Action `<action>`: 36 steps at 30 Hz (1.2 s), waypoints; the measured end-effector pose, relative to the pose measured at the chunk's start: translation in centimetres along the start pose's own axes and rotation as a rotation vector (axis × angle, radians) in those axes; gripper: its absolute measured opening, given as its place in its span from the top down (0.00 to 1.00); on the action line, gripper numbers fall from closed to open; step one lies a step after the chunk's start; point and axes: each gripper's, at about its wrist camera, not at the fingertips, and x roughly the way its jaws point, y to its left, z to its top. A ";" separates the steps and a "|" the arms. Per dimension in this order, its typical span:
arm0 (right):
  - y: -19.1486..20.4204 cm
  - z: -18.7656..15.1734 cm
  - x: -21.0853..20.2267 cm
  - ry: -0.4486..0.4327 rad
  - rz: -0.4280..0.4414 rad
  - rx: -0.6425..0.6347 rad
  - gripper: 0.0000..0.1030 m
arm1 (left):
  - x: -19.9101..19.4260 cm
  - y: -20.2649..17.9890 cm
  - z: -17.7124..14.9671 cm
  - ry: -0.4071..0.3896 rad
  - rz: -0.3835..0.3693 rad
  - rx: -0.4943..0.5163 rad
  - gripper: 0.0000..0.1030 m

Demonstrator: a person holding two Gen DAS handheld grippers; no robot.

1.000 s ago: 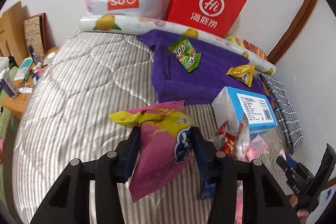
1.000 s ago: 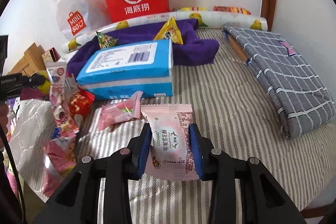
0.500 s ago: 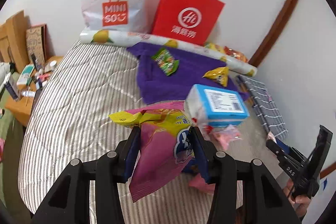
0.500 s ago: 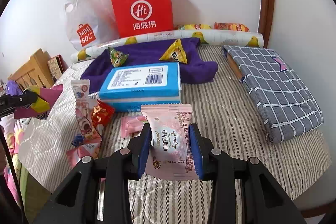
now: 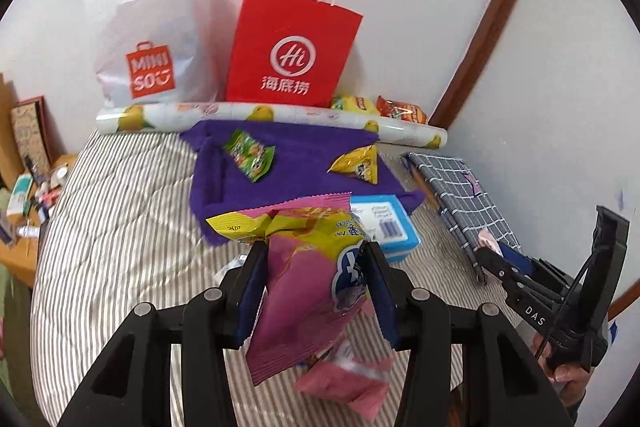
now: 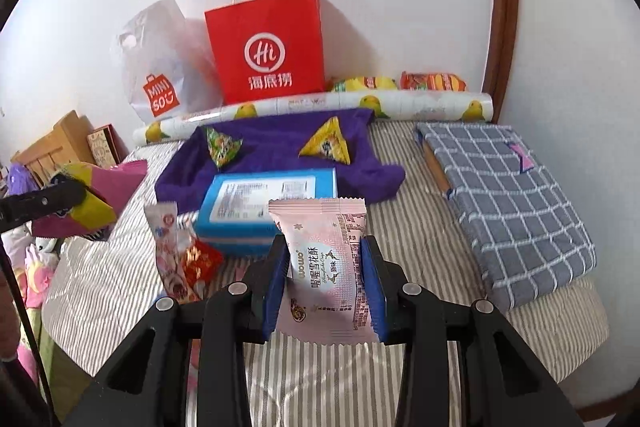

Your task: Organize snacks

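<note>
Presently the left gripper [image 5: 312, 291] pinches a pink-and-yellow snack bag [image 5: 308, 279] and the right gripper [image 6: 325, 281] clamps a pale pink packet [image 6: 326, 263], both held above the striped bed [image 6: 400, 239]. Risk: the slick, limp bag, pinched at mid-body, could slide free; crushing is possible.

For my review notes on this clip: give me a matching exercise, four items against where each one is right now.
Items:
1. pink-and-yellow snack bag
2. pale pink snack packet
3. green triangular snack
4. red paper bag

Places:
A. on the purple cloth
B. standing against the wall
C. in the right tongs
D. in the left tongs

Pairs: 1-D, 2-C, 3-A, 4-B
</note>
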 end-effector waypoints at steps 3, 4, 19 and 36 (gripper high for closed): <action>0.1 1.5 0.4 -0.013 0.009 0.004 0.65 | 0.8 -0.4 1.2 0.002 -0.008 0.020 0.55; 0.1 2.1 0.6 -0.018 0.012 0.005 0.65 | 1.1 -0.5 1.7 0.003 -0.009 0.027 0.55; 1.1 8.4 7.4 -0.018 0.014 -0.002 0.65 | 7.5 0.8 7.8 0.037 -0.005 0.054 0.55; 2.3 11.9 16.4 0.027 0.023 -0.010 0.65 | 14.3 3.7 11.1 0.092 0.055 0.084 0.55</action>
